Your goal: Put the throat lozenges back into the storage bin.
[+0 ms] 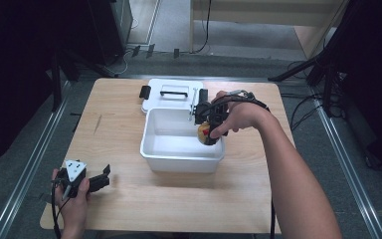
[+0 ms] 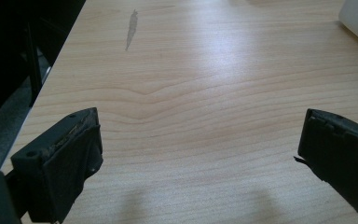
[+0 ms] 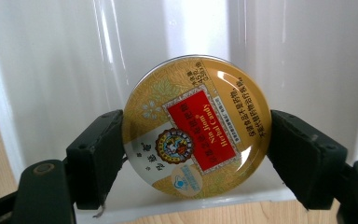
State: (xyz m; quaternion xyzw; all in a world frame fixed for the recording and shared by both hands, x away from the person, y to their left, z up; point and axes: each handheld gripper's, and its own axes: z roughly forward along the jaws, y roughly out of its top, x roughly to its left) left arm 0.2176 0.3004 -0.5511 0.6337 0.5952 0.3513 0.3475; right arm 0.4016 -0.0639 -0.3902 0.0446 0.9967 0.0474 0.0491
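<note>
A round gold candy tin with a red label sits between the black jaws of my right gripper, which is shut on its rim. In the high view that right gripper holds the candy tin just inside the right end of a white plastic bin, pointing down. My left gripper rests at the table's near left corner, open with only bare wood between its fingers.
The bin's white lid with black clips lies flat behind the bin. The wooden table ends close to the left gripper at its left and front edges. Dark stands and cables crowd the floor around the table.
</note>
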